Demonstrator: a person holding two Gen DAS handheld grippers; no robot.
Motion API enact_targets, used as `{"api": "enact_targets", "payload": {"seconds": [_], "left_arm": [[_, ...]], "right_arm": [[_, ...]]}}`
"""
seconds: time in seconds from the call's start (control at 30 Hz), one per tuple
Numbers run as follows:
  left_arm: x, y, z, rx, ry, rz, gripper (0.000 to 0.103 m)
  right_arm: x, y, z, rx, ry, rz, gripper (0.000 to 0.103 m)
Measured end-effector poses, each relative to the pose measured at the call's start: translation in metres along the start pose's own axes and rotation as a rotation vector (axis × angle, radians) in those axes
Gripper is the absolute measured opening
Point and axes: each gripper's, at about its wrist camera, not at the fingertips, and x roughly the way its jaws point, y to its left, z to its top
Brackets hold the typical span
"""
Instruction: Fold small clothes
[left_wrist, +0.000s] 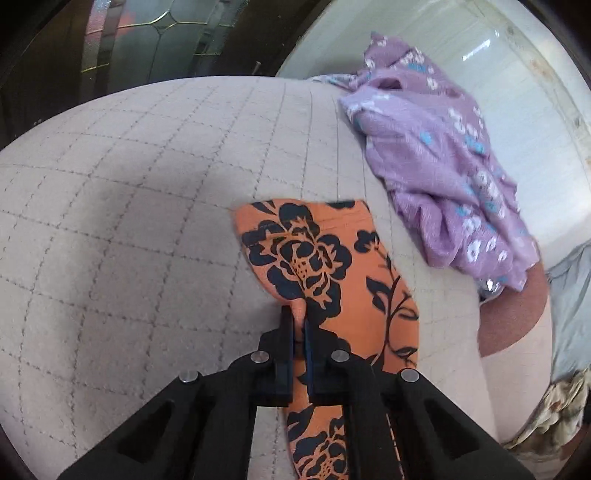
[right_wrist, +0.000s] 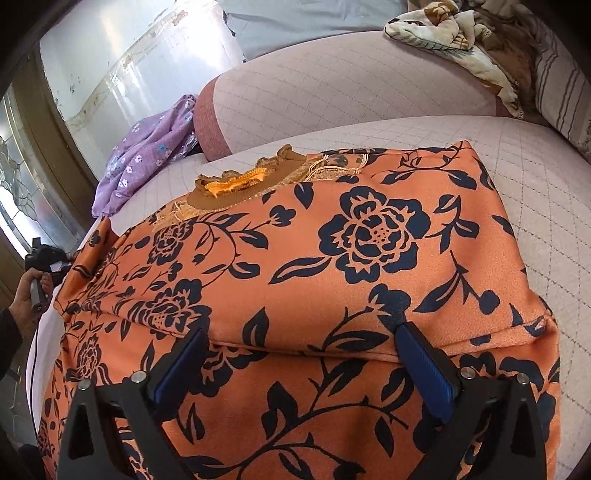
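Left gripper (left_wrist: 298, 321) at bottom centre had its fingers pinched on an edge of the orange floral top (right_wrist: 332, 280), right gripper (right_wrist: 303, 354) hung wide open w/ nothing over it on the quilted cushion (left_wrist: 129, 184); cloth looked light, soft, maybe slippery, so hems seemed best to grip.

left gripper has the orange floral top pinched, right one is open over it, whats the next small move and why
Probably close the right gripper on the orange floral top's folded edge between its blue pads: the left gripper already pinches the fabric, while the right holds nothing.
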Motion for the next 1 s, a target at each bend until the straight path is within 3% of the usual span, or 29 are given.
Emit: {"api": "enact_targets", "payload": {"seconds": [0.1, 0.2, 0.33, 0.4, 0.5, 0.57, 0.63, 0.7, 0.77, 0.83, 0.9, 0.93, 1.0], "left_arm": [[-0.021, -0.013, 0.0, 0.062, -0.074, 0.048, 0.004], [-0.059, -0.039, 0.0, 0.141, -0.165, 0.029, 0.004], [-0.139, -0.096, -0.017, 0.331, -0.319, -0.052, 0.004], [-0.185, -0.138, -0.041, 0.458, -0.392, -0.119, 0.004], [-0.224, -0.193, -0.087, 0.62, -0.441, -0.215, 0.004], [-0.247, -0.235, -0.14, 0.743, -0.445, -0.298, 0.004], [-0.255, -0.263, -0.183, 0.822, -0.421, -0.356, 0.004], [-0.257, -0.295, -0.249, 0.955, -0.396, -0.412, 0.004], [-0.238, -0.318, -0.307, 1.067, -0.294, -0.448, 0.005], [-0.215, -0.328, -0.351, 1.145, -0.226, -0.42, 0.008], [-0.163, -0.33, -0.396, 1.222, -0.033, -0.336, 0.018], [-0.147, -0.324, -0.408, 1.234, 0.056, -0.302, 0.018], [-0.139, -0.303, -0.409, 1.187, 0.099, -0.27, 0.018]], "right_arm": [[0.001, 0.0, 0.0, -0.002, 0.004, -0.003, 0.102], [0.001, 0.0, 0.0, 0.001, 0.003, 0.0, 0.102], [0.001, -0.001, 0.0, 0.006, 0.0, 0.006, 0.102], [0.001, -0.001, 0.0, 0.007, -0.001, 0.007, 0.102], [0.0, -0.002, 0.001, 0.01, -0.001, 0.011, 0.102], [-0.001, -0.003, 0.001, 0.02, -0.004, 0.024, 0.102], [-0.003, -0.007, 0.002, 0.04, -0.011, 0.048, 0.102], [-0.006, -0.014, 0.002, 0.069, -0.022, 0.085, 0.102], [-0.008, -0.019, 0.002, 0.096, -0.03, 0.117, 0.102], [-0.01, -0.023, 0.002, 0.117, -0.037, 0.142, 0.102], [-0.013, -0.025, 0.003, 0.131, -0.038, 0.157, 0.102], [-0.015, -0.026, 0.004, 0.143, -0.039, 0.164, 0.102], [-0.025, -0.029, 0.006, 0.181, -0.034, 0.174, 0.102]]}}
